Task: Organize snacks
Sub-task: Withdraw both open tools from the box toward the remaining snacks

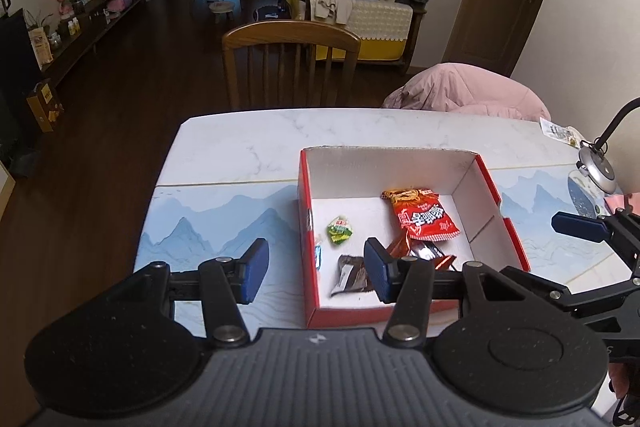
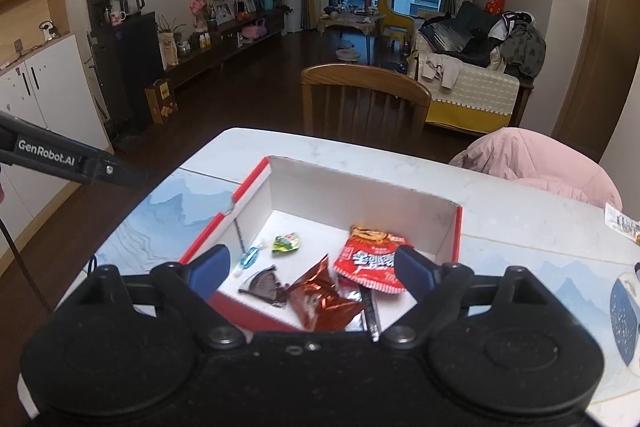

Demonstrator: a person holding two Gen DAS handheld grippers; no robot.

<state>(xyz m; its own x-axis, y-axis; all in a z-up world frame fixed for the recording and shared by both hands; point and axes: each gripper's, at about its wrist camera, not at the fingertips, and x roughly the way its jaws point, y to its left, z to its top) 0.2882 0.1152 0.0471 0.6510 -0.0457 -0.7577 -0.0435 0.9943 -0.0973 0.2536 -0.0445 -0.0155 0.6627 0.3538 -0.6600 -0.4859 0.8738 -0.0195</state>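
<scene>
A red cardboard box (image 1: 310, 195) with a white inside stands on the table; it also shows in the right wrist view (image 2: 248, 187). In it lie a red snack bag (image 1: 422, 215) (image 2: 372, 259), a small green packet (image 1: 340, 230) (image 2: 286, 242), a dark brown packet (image 1: 352, 275) (image 2: 266, 285), a copper foil packet (image 1: 420, 251) (image 2: 322, 301) and a small blue candy (image 2: 250, 257). My left gripper (image 1: 316, 269) is open and empty above the box's near left wall. My right gripper (image 2: 312, 269) is open and empty above the box's near edge.
The marble table (image 1: 240, 147) has a blue mountain-print mat (image 1: 208, 223). A wooden chair (image 1: 290, 59) stands at the far side. A pink jacket (image 1: 464, 91) lies at the far right. A desk lamp (image 1: 600, 167) and a small packet (image 1: 558, 133) are at the right edge.
</scene>
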